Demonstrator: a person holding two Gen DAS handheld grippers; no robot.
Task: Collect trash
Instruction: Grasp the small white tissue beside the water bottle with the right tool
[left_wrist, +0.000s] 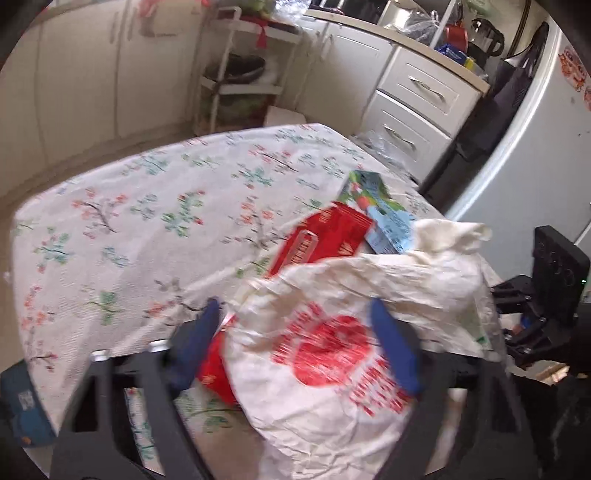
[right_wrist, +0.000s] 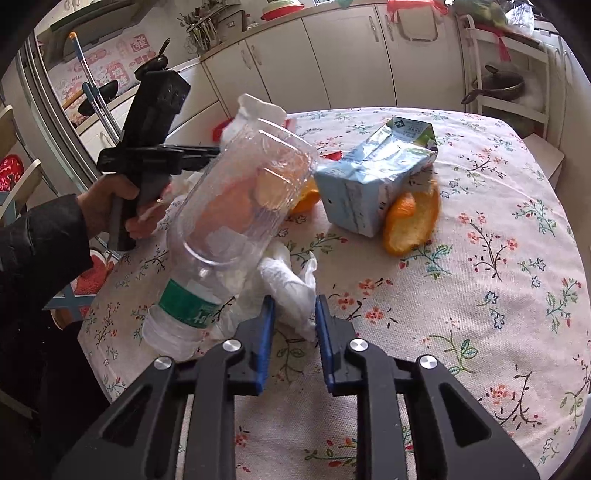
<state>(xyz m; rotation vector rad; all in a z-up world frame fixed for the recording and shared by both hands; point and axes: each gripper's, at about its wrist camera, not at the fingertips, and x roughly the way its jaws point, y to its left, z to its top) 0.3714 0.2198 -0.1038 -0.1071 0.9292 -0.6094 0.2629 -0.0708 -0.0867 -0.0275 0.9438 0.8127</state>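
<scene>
In the left wrist view, a crumpled white plastic bag (left_wrist: 332, 350) with red print lies between the blue fingers of my left gripper (left_wrist: 295, 314). The jaws stand wide and the left pad is clear of the bag. A red packet (left_wrist: 325, 236) and a crushed blue-green carton (left_wrist: 384, 218) lie just beyond it. My right gripper (right_wrist: 294, 314) is shut on a crumpled white tissue (right_wrist: 288, 284) on the floral tablecloth (right_wrist: 480, 295). A clear plastic bottle (right_wrist: 229, 206) with a green label leans tilted beside its left finger. Orange peel (right_wrist: 410, 221) lies beside the carton (right_wrist: 376, 184).
A person's hand (right_wrist: 110, 206) in a dark sleeve holds the left tool at the table's left edge. White cabinets (right_wrist: 351, 55) and a rack with a pan (right_wrist: 502, 85) stand behind the table. A fridge (left_wrist: 535, 129) and drawers (left_wrist: 417, 96) flank its far corner.
</scene>
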